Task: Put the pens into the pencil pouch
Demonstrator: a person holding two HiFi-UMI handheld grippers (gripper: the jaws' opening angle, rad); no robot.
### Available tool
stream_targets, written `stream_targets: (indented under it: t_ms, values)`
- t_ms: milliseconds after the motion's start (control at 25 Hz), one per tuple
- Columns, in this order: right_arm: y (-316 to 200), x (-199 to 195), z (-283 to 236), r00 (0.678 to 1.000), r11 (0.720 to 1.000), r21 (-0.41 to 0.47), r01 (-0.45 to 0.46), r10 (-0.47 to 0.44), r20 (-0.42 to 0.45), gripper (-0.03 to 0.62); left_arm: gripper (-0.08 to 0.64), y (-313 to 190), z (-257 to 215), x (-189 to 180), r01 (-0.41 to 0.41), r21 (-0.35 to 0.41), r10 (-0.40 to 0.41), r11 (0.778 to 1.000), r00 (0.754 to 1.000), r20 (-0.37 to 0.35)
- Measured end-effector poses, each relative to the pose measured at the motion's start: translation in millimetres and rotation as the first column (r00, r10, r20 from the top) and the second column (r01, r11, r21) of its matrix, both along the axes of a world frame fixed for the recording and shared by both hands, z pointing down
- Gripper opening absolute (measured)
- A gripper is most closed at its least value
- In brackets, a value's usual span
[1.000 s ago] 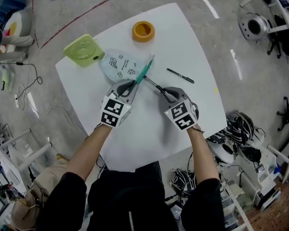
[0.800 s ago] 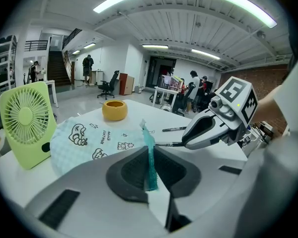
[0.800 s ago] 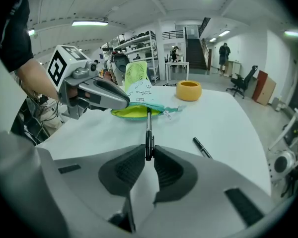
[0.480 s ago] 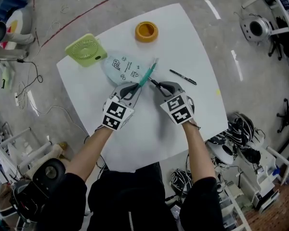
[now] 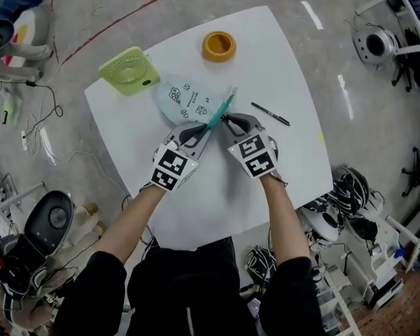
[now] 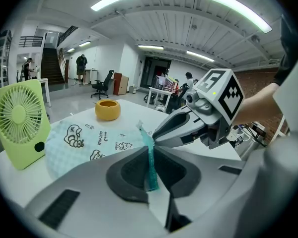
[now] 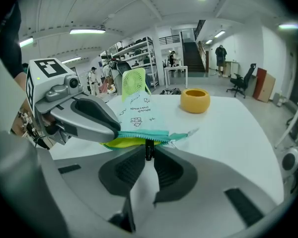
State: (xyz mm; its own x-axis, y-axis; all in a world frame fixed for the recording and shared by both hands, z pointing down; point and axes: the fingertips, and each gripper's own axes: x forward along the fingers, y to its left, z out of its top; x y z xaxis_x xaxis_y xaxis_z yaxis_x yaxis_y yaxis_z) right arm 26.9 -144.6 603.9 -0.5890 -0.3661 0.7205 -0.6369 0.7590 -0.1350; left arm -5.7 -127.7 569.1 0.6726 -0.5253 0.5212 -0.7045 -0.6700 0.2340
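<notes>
**Head view**
- Bench [image 5: 287, 68]: white. It carries the pouch, a fan [image 5: 126, 72], a yellow pot [image 5: 219, 45] and one pen.
- Pouch [image 5: 180, 100]: pale and printed, far of the claws. Its teal zip band [image 5: 224, 106] rises along its right edge.
- Pen [image 5: 269, 114]: black. It lies right of the claws, apart from the pouch and not yet inside.
- Left claw [image 5: 204, 126] and right claw [image 5: 225, 120]: both at the band's near end, their tips just beside each other.

**Left claw view**
- Left claw [image 6: 150, 155]: clamped on the teal band, which runs up between the pads and out toward the pouch [image 6: 84, 143].
- Role, as judged: it serves as the anchor. It should hold firm and low so the band lies straight and taut.

**Right claw view**
- Right claw [image 7: 148, 155]: pinched on the small black pull [image 7: 148, 150], which hangs under the band.
- Lining [image 7: 120, 143]: yellow-green, showing left of the pull, so the mouth looks partly open there.

**Step in hand, as judged: unzipping**
- Draw the pull along the line of the band, away from the left claw, not upward, or the pouch will lift off the bench.
- Move slowly, because the pull is tiny and could slip from the pads.
- Open the mouth at least as long as the pen before letting go.
</notes>
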Motion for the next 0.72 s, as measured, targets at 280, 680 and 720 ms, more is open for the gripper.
stream_targets:
  t_ms: [280, 680, 720]
  values:
    - [-3.9, -6.5, 3.2, 1.000, 1.000, 0.001, -0.016, 0.016, 0.020, 0.067, 0.049, 2.5, -6.0, 5.0, -0.002, -0.001, 0.002, 1.000, 1.000, -0.025]
    - [-7.5, -21.2, 9.0, 1.000, 0.999, 0.035, -0.011, 0.011, 0.020, 0.123, 0.049, -12.8, -8.3, -12.7, 0.021, -0.016, -0.022, 1.000, 0.998, -0.056]
    - [-7.1, -21.0, 9.0, 1.000, 0.999, 0.033, -0.017, 0.016, 0.022, 0.129, 0.049, -15.0, -8.5, -14.7, 0.023, -0.016, -0.024, 1.000, 0.998, -0.058]
